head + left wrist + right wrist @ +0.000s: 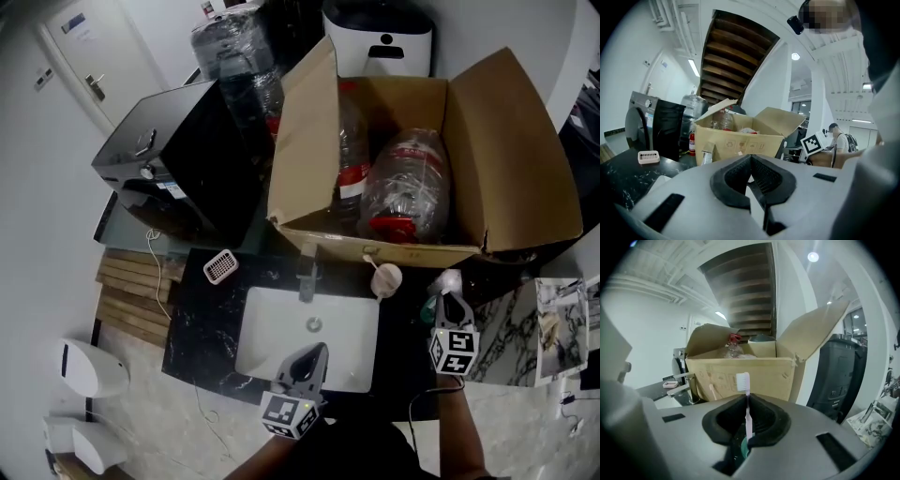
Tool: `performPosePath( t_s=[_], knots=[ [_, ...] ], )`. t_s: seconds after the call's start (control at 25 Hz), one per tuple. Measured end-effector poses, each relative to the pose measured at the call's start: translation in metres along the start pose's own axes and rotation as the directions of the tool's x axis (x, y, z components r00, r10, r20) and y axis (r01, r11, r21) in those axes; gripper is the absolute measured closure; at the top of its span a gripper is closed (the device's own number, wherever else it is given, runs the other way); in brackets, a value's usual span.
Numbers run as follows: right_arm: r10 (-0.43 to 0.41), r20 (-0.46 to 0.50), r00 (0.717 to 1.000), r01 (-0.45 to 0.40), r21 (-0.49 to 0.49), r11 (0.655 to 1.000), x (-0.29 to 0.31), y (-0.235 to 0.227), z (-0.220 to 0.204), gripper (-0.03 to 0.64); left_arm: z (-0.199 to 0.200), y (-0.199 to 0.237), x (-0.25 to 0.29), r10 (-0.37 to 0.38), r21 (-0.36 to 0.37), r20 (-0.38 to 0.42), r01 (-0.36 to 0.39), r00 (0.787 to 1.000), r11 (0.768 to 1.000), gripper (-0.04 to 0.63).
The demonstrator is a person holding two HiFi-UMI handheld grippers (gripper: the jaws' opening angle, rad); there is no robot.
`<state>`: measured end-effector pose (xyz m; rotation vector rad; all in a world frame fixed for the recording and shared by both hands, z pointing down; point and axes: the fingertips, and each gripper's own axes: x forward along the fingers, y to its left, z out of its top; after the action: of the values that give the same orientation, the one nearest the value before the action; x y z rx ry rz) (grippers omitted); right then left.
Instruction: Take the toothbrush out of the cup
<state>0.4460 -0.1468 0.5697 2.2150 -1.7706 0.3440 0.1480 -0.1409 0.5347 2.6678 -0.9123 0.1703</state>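
Observation:
A pale pink toothbrush (743, 381) stands upright between the jaws of my right gripper (746, 398), bristles on top, and the jaws are shut on its handle. Under the jaws shows the rim of a green cup (739, 449). In the head view the right gripper (450, 298) hangs over the dark counter right of the sink, with the toothbrush head (449, 280) at its tip and the green cup (430, 306) just left of it. My left gripper (314, 352) is shut and empty over the sink's front edge.
A white sink (272, 323) with a faucet (308, 272) sits in the black marble counter. A pinkish cup (386, 279) holding another toothbrush stands behind the sink. An open cardboard box (314, 159) of bottles, a black appliance (178, 159) and a white soap dish (220, 266) line the back.

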Motion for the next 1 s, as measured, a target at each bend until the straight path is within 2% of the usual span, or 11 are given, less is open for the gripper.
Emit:
performPosePath(
  t_s=[0.28,0.56,0.76,1.0],
  knots=[
    [0.059,0.057,0.997,-0.060,0.020,0.998,-0.037,0.059,0.043,0.583,0.010,0.022,-0.054,0.011,-0.027,0.062,-0.009,0.998,1.000,0.572],
    [0.181,0.087,0.980,-0.180,-0.021,0.983,-0.053,0.162,0.072,0.583,0.012,0.059,-0.119,0.070,-0.060,0.109,-0.064,0.992,0.996,0.572],
    [0.286,0.076,0.955,-0.280,-0.083,0.956,-0.055,0.254,0.074,0.583,0.008,0.097,-0.173,0.132,-0.078,0.131,-0.122,0.983,0.989,0.571],
    [0.424,0.044,0.905,-0.417,-0.116,0.901,-0.062,0.369,0.066,0.583,-0.001,0.143,-0.241,0.229,-0.105,0.152,-0.215,0.962,0.971,0.572]
  ],
)
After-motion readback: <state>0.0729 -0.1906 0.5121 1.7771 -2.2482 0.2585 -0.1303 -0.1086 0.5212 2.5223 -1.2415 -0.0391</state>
